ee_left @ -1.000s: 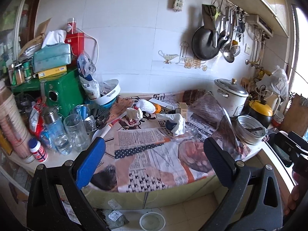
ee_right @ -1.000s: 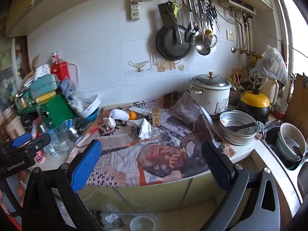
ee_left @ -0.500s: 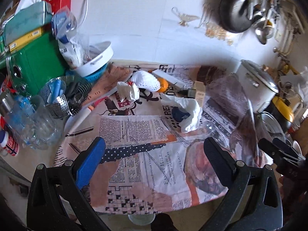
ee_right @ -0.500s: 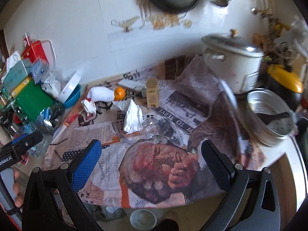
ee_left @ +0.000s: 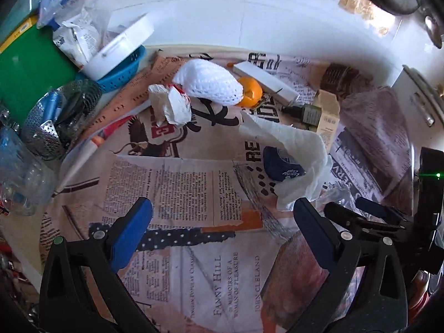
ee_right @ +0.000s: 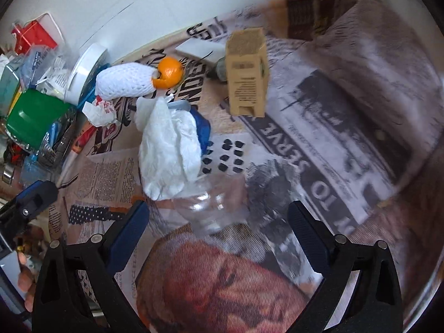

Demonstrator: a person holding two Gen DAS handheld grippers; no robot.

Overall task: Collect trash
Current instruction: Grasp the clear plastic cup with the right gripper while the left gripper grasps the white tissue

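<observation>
Newspaper covers the counter (ee_left: 172,183). On it lie a crumpled white paper towel (ee_left: 294,152) draped over a blue cup (ee_left: 280,163), a small crumpled wrapper (ee_left: 172,105), a white foam fruit net (ee_left: 208,83) and an orange peel (ee_left: 251,91). My left gripper (ee_left: 222,222) hangs open over bare newspaper, short of the towel. My right gripper (ee_right: 219,219) points down with its jaws closing. A clear crushed plastic bottle (ee_right: 213,208) lies between the fingers, and the pads stand apart from it. Just beyond it sits the paper towel (ee_right: 169,149). A tan cardboard box (ee_right: 247,75) stands further back.
A green appliance (ee_left: 25,75), a blue colander with a white lid (ee_left: 122,63), a metal strainer (ee_left: 52,122) and glass jars (ee_left: 19,172) crowd the left side. A rice cooker (ee_left: 416,97) stands at the right. The right gripper (ee_left: 349,206) shows beside the left one.
Both grippers have dropped and tilted down over the newspaper, closing in on the trash. The right one now straddles the clear bottle, its jaws slightly narrower.
</observation>
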